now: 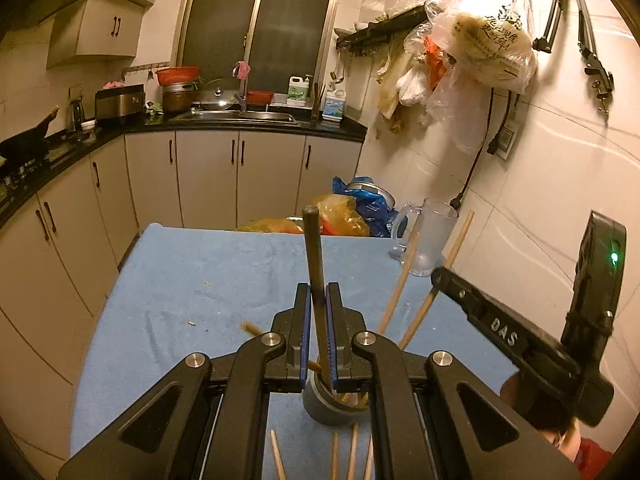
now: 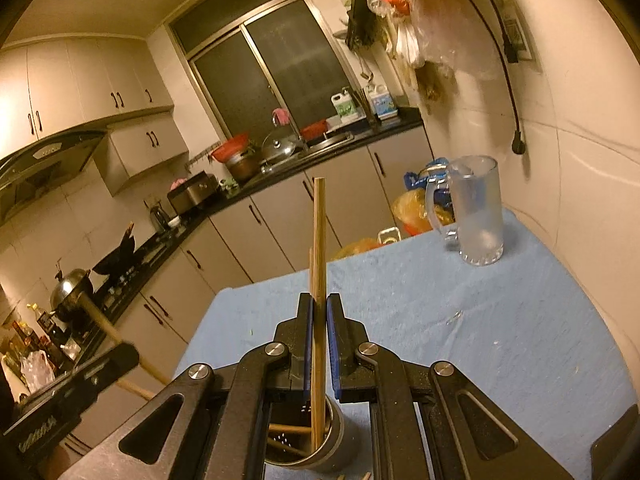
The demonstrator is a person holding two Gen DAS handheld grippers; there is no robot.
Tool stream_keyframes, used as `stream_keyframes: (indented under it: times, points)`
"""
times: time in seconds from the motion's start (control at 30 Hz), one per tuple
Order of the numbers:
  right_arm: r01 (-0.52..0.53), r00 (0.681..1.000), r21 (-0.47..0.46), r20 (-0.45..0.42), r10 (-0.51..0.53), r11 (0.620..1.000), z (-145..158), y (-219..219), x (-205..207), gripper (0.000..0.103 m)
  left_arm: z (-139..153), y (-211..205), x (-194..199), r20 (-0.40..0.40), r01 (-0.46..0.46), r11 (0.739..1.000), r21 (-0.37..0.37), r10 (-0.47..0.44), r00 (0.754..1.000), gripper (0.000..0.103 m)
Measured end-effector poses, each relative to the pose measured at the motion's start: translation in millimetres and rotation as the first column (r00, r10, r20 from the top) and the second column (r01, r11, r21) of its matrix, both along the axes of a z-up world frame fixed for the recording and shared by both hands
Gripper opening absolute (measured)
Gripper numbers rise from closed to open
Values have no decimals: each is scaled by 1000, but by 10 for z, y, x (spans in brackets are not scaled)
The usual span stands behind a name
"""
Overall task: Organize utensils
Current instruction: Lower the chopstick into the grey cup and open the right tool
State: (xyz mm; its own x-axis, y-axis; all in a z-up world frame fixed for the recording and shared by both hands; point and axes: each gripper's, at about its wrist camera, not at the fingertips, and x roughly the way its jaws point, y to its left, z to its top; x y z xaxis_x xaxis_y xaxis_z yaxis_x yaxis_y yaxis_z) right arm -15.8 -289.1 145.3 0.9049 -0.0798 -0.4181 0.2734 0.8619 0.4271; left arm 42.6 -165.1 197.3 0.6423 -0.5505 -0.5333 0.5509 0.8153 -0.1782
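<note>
We had the left gripper clamped on a dark chopstick and the right gripper pinching light wooden chopsticks. Both pointed down into the metal holder, which sat near the table's near edge.

Blue-clothed table: mug, holder, chopsticks.

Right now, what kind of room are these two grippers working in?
A home kitchen, most likely. A sink sits in a dark countertop below a window, a range hood hangs over a stove with a wok, and cabinets line the walls.
</note>
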Motion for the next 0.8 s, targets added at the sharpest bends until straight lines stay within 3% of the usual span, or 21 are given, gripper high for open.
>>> stream_keyframes:
  times: [0.3,0.6,0.73,0.8]
  points:
    - [-39,998,10,-55,40,999,-143,61,127,8,-179,-73,276,-35,6,1000,-1,-6,999,7]
    - [-75,992,54,-96,80,996,-243,48,185,9,-236,-56,280,-40,11,1000,3,-11,999,8]
    - [-79,992,57,-93,84,995,-200,44,160,20,-226,-40,278,-44,10,1000,1,-9,999,8]
    - [-72,993,52,-85,76,996,-164,44,128,20,-207,-28,265,-41,10,1000,-3,-10,999,9]
